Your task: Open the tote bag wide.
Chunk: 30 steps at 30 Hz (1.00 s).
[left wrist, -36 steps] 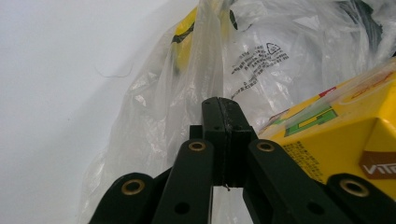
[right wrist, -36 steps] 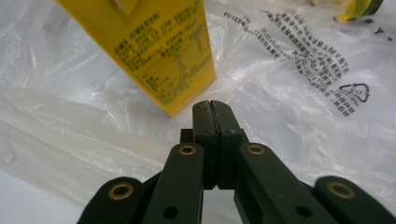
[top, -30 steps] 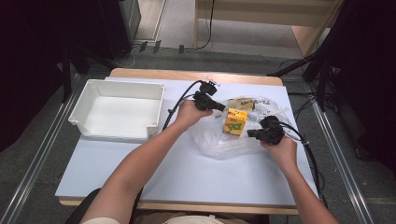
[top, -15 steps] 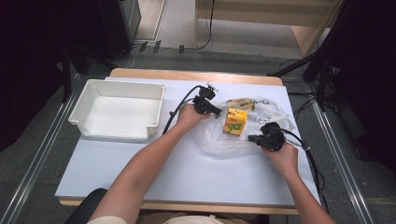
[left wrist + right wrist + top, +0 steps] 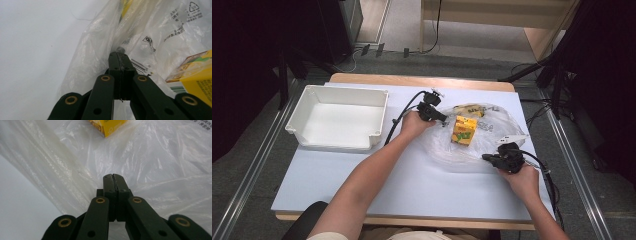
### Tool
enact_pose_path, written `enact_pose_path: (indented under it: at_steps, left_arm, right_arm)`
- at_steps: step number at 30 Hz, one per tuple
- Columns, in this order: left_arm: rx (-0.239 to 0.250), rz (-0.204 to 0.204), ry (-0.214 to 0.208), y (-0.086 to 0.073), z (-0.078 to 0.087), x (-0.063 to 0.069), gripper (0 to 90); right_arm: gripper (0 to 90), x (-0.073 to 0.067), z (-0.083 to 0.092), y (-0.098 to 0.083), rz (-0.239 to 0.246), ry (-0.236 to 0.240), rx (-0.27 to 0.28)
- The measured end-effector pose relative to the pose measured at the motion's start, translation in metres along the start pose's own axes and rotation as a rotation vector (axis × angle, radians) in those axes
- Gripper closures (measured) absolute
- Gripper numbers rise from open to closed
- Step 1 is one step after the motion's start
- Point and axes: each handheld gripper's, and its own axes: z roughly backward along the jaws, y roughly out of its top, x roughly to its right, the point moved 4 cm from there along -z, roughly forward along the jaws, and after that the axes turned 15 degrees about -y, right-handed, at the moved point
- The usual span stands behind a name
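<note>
Crinkled clear plastic bag [image 5: 482,140] mid-table right, boxy yellow carton [image 5: 464,129] inside, left gripper [image 5: 119,56] jaws closed, pinching bag film, right gripper [image 5: 112,178] jaws closed over bag's glossy film, grip uncertain, rigid white tray [image 5: 307,102] left.

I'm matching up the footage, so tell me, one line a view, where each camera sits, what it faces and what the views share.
High view: above the person's side, looking forward and down on the table; both forearms, left gripper, right gripper.
Left gripper view: rides the left gripper, facing the plastic bag; jaws shut on its film.
Right gripper view: rides the right gripper, facing the bag; jaws shut.
Shared: all three show the bag and yellow carton.
</note>
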Motion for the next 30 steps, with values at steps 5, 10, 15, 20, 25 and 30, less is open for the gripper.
enact_pose_path:
  at_steps: [5,10,15,20,25,30]
  left_arm:
    - [0.009,0.028,-0.015,-0.001,0.002,-0.001,90.0]
    - [0.03,0.027,0.002,-0.003,0.004,-0.004,90.0]
    - [0.032,0.037,0.054,-0.003,0.008,-0.006,90.0]
    - [0.053,0.058,0.006,-0.004,0.009,-0.005,90.0]
    - [0.062,0.045,-0.013,-0.004,0.013,-0.001,90.0]
    - [0.085,0.006,-0.031,0.002,0.022,0.011,90.0]
  right_arm:
    - [90.0,-0.001,0.009,-0.01,0.022,-0.011,-0.006]
    - [90.0,-0.005,0.014,-0.017,0.026,-0.007,0.001]
    - [90.0,-0.009,0.019,-0.024,0.041,0.016,0.016]
    - [90.0,-0.013,0.022,-0.027,0.057,0.019,0.008]
    - [87.4,-0.011,0.023,-0.022,0.048,0.021,0.009]
    - [89.4,-0.008,0.025,-0.014,0.008,0.023,0.021]
